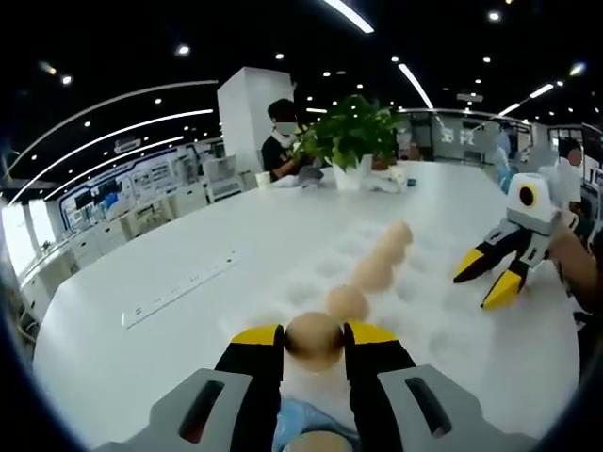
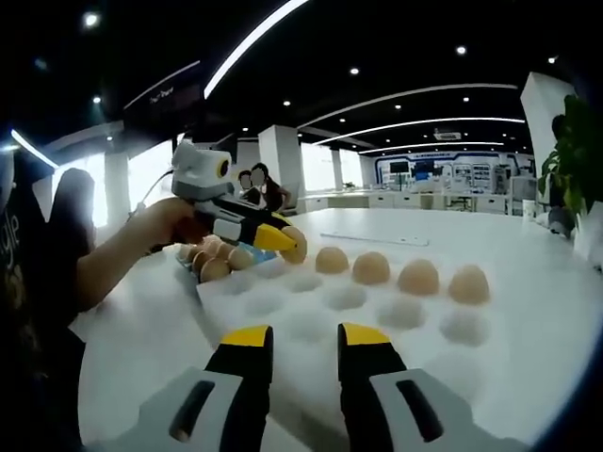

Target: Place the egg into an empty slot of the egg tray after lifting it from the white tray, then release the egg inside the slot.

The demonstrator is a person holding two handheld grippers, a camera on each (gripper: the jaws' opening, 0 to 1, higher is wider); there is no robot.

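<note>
My left gripper is shut on a tan egg, held at the near end of the white egg tray. A row of several eggs runs away from it in the tray's slots. In the right gripper view, the left gripper holds that egg at the left end of the row, a person's hand behind it. My right gripper is open over empty slots of the egg tray and grips nothing. The left gripper view shows it as well, hanging over the tray's right side.
Loose eggs lie heaped on a bluish-white tray behind the left gripper. A potted plant and a seated person are at the table's far end. A power strip is set into the white table on the left.
</note>
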